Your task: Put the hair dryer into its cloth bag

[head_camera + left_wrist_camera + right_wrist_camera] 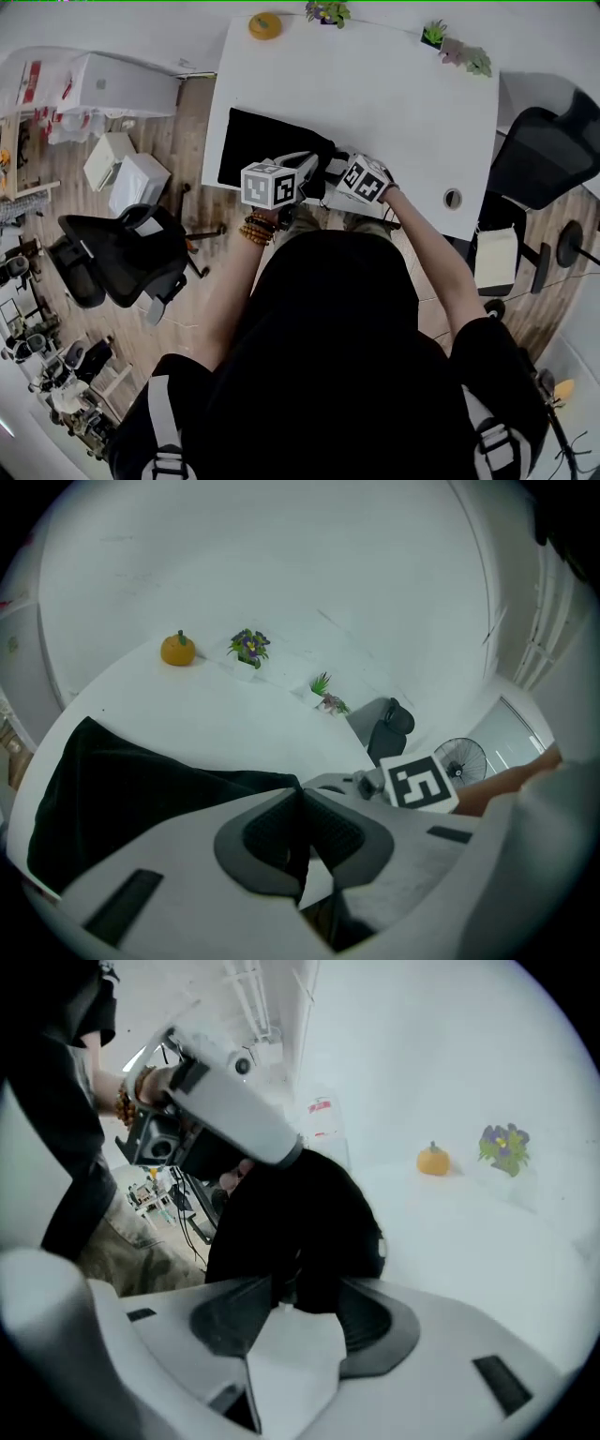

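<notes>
The black cloth bag (262,141) lies on the white table (394,103) near its front edge. In the left gripper view it spreads to the left (141,794), and my left gripper (302,829) is shut on the edge of its mouth. My right gripper (300,1321) stands open just to the right, with a bulging fold of the bag (300,1222) between its fingers and no pad pressed on it. In the head view both grippers (311,167) (334,172) meet at the bag's right end. No hair dryer shows in any view.
An orange pumpkin (265,25) and small potted plants (327,11) (433,34) stand along the table's far edge. A cable hole (453,198) is at the front right. Office chairs stand at the left (112,253) and right (544,155); white boxes (131,178) sit on the floor.
</notes>
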A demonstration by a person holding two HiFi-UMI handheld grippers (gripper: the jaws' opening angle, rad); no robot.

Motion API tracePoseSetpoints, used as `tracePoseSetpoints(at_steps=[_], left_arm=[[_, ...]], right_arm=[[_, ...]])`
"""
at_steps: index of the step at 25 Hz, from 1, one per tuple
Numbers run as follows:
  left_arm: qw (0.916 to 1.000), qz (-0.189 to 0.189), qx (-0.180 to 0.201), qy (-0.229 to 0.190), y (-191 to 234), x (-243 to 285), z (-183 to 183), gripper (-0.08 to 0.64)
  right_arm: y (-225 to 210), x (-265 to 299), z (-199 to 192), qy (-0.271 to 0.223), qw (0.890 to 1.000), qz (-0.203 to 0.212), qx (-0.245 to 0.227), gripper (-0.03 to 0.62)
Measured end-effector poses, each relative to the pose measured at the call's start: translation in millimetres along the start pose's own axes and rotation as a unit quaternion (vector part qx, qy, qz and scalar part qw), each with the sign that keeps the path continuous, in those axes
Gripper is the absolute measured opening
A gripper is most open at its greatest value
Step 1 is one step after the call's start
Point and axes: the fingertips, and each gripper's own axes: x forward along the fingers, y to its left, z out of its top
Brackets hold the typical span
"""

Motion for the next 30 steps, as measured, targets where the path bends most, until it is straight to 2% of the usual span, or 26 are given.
tracePoseSetpoints(at_steps=[5,10,11,12,13,15,16,18,22,27,30], left_arm=[[0.9998,0.005,-0.020,0.002,1.9,3.8,-12.5,0.043],[0.9997,0.013,-0.019,0.006,-1.7,11.7,-26.8,0.043],[0.9998,0.011,-0.017,0.004,-3.2,13.9,-29.0,0.043],[0.9999,0.006,-0.014,0.001,-5.4,15.4,-31.0,0.043],[0.9999,-0.002,-0.012,-0.003,-8.2,15.6,-33.3,0.044],[0.9998,-0.014,-0.015,-0.006,-11.4,11.2,-41.7,0.059],[0.9997,-0.012,-0.020,-0.005,-10.2,7.2,-48.7,0.090],[0.9996,0.003,-0.027,0.005,-2.5,-0.9,-67.4,0.098],[0.9974,0.039,-0.042,0.042,11.8,-7.5,-114.3,0.106],[0.9923,0.042,-0.058,0.101,4.8,8.0,-165.6,0.147],[0.9904,0.055,-0.054,0.114,6.2,21.8,-181.2,0.170]], right_arm=[[-47.4,-37.5,-11.4,0.036,0.997,-0.057,-0.046,0.233],[-63.2,-15.4,9.0,0.049,0.993,-0.050,-0.091,0.237],[-64.4,-9.0,9.0,0.058,0.992,-0.052,-0.100,0.211],[-66.8,-3.9,6.8,0.069,0.990,-0.057,-0.106,0.141],[-69.8,-0.4,2.9,0.079,0.989,-0.065,-0.109,0.099],[-74.5,0.2,-6.1,0.089,0.988,-0.077,-0.103,0.084],[-75.4,-1.9,-9.9,0.089,0.988,-0.080,-0.095,0.072],[-76.8,-7.1,-14.9,0.082,0.991,-0.077,-0.078,0.069],[-81.6,-11.2,-12.9,0.069,0.992,-0.071,-0.075,0.069],[-87.8,-10.1,-9.9,0.065,0.992,-0.077,-0.071,0.069],[-87.3,-11.8,-12.6,0.067,0.993,-0.076,-0.061,0.069]])
